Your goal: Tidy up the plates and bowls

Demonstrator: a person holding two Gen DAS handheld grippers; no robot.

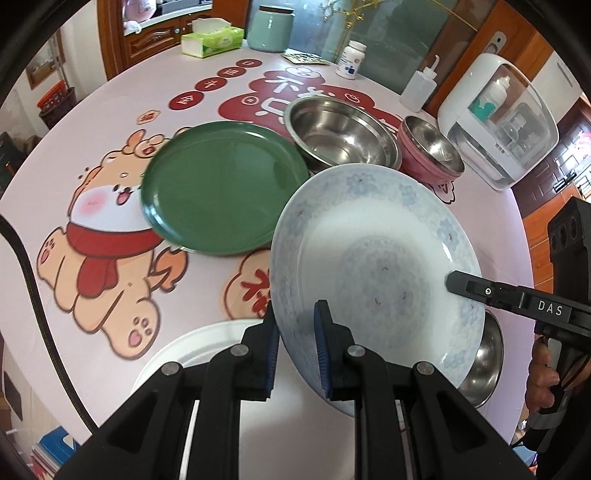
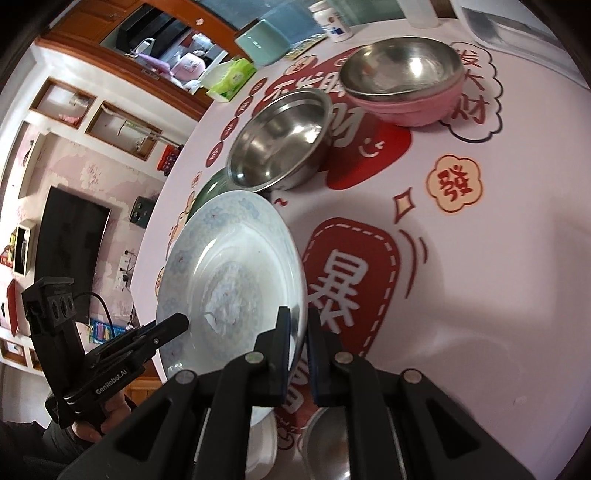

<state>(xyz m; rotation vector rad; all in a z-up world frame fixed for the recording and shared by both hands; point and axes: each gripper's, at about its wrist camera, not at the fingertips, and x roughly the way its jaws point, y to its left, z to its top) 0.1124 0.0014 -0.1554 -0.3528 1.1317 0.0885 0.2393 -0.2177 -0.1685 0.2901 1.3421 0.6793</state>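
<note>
A white plate with a pale blue flower pattern (image 1: pixel 376 258) (image 2: pixel 236 280) hangs tilted above the table, held from both sides. My left gripper (image 1: pixel 297 325) is shut on its near rim, and it shows again in the right wrist view as the left gripper (image 2: pixel 177 321). My right gripper (image 2: pixel 299 325) is shut on the opposite rim and reaches in as the right gripper (image 1: pixel 465 286). On the table lie a green plate (image 1: pixel 221 188), a large steel bowl (image 1: pixel 340 133) (image 2: pixel 280 144), and a pink bowl (image 1: pixel 432 173) (image 2: pixel 406 107) with a steel bowl inside it.
Below the held plate sit a white plate (image 1: pixel 192 350) (image 2: pixel 264 439) and a small steel bowl (image 1: pixel 484 369) (image 2: pixel 328 439). At the table's far edge stand a tissue box (image 1: pixel 212 38), a teal jar (image 1: pixel 269 27), a pill bottle (image 1: pixel 351 59), a squeeze bottle (image 1: pixel 419 88) and a white appliance (image 1: pixel 498 122).
</note>
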